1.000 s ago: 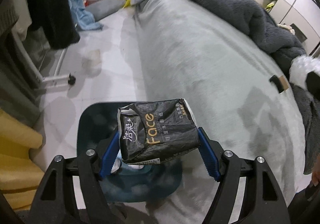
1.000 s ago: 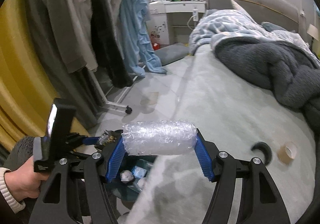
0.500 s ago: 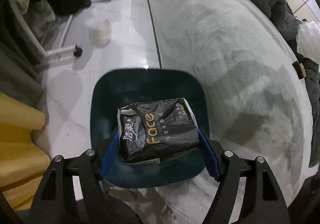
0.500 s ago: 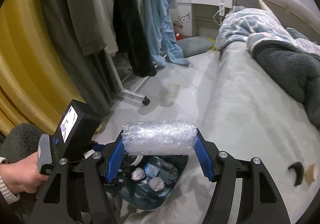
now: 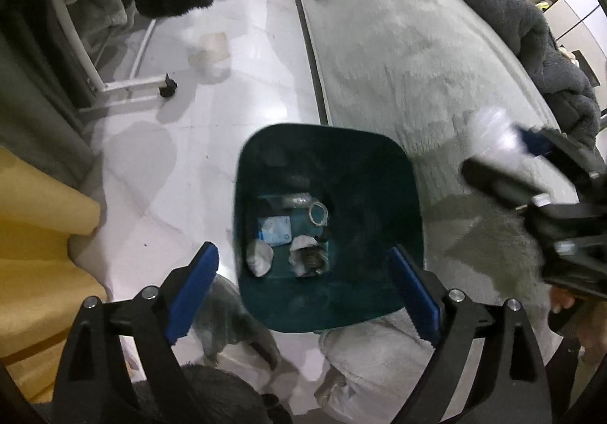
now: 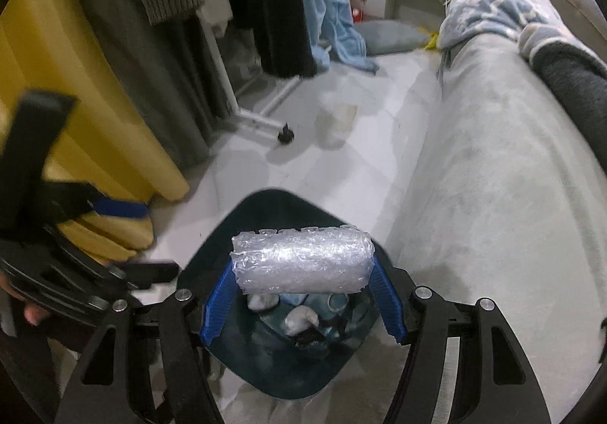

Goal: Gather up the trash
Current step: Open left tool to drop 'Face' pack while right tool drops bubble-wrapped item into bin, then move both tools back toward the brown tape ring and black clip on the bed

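Observation:
A dark teal trash bin (image 5: 402, 204) stands on the floor beside the bed, with crumpled paper (image 5: 260, 256) and other scraps in its bottom. My left gripper (image 5: 303, 291) is open and empty just above the bin's near rim. My right gripper (image 6: 301, 297) is shut on a roll of bubble wrap (image 6: 301, 264) and holds it over the bin (image 6: 220, 253). The right gripper with the roll also shows blurred at the right in the left wrist view (image 5: 497, 143). The black tissue pack is not clearly visible.
A grey-covered bed (image 5: 398, 44) runs along the right, with a dark fleece blanket (image 5: 531, 25) on it. A clothes rack on a castor (image 5: 167, 84) stands on the white floor at left. A yellow curtain (image 6: 57, 63) hangs at far left.
My left gripper opened and the black tissue pack left its jaws over the bin. My right gripper moved over the bin with the bubble wrap.

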Demonstrator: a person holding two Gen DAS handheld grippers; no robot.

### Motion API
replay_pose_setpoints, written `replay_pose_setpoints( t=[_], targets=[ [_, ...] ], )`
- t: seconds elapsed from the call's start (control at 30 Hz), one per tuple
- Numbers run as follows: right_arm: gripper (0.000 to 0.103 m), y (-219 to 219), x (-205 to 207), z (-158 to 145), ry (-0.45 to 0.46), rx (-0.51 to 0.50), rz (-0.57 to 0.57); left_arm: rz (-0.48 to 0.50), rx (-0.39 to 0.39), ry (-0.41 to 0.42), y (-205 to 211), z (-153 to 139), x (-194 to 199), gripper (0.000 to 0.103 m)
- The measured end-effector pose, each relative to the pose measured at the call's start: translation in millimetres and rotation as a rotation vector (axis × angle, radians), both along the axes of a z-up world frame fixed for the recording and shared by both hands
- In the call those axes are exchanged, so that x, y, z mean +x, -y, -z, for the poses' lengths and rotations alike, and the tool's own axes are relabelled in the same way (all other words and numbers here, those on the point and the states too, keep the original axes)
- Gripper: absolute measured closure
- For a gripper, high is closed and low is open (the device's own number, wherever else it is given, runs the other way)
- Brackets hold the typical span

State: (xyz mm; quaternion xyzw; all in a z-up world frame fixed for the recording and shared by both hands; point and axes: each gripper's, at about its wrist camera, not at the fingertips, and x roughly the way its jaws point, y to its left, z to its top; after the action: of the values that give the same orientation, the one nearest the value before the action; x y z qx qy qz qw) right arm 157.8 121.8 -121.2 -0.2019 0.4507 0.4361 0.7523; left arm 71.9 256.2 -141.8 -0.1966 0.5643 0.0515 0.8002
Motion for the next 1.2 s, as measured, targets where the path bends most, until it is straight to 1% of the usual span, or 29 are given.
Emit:
replay_pose_setpoints(
  t=[0.2,0.37,0.5,0.67,0.73,0.77,0.83,0.87,0.97,1.07,1.2],
  targets=[
    [0.036,-12,0,26,-0.034,-0.074,0.001,-0.012,-0.002,0.047,-18,-11,-10,0.01],
    [0.036,-19,0,43,-0.046,-0.124,0.003,0.001,0.0,0.124,-20,-29,-15,0.01],
    [0.036,-25,-2,49,-0.058,-0.146,-0.002,0.004,0.047,0.205,-20,-50,-18,0.01],
    [0.035,-30,-9,50,-0.07,-0.16,-0.021,-0.015,0.105,0.335,-18,-80,-23,0.01],
    [0.03,-30,-11,50,-0.076,-0.159,-0.024,-0.026,0.112,0.379,-19,-90,-25,0.01],
    [0.028,-29,-11,48,-0.076,-0.157,-0.023,-0.036,0.118,0.408,-19,-98,-27,0.01],
    [0.022,-27,-10,41,-0.073,-0.142,-0.019,-0.042,0.119,0.449,-18,-110,-29,0.01],
    [0.02,-26,-9,37,-0.071,-0.135,-0.019,-0.043,0.126,0.468,-18,-117,-30,0.009],
    [0.017,-23,-8,21,-0.058,-0.105,-0.014,-0.028,0.191,0.543,-9,-141,-34,0.007],
    [0.012,-18,-9,2,-0.039,-0.069,-0.01,-0.016,0.231,0.611,-1,-162,-39,0.005],
    [0.007,-8,-6,-26,-0.005,-0.015,0.003,0.012,0.282,0.663,15,-182,-35,0.004]
  ],
)
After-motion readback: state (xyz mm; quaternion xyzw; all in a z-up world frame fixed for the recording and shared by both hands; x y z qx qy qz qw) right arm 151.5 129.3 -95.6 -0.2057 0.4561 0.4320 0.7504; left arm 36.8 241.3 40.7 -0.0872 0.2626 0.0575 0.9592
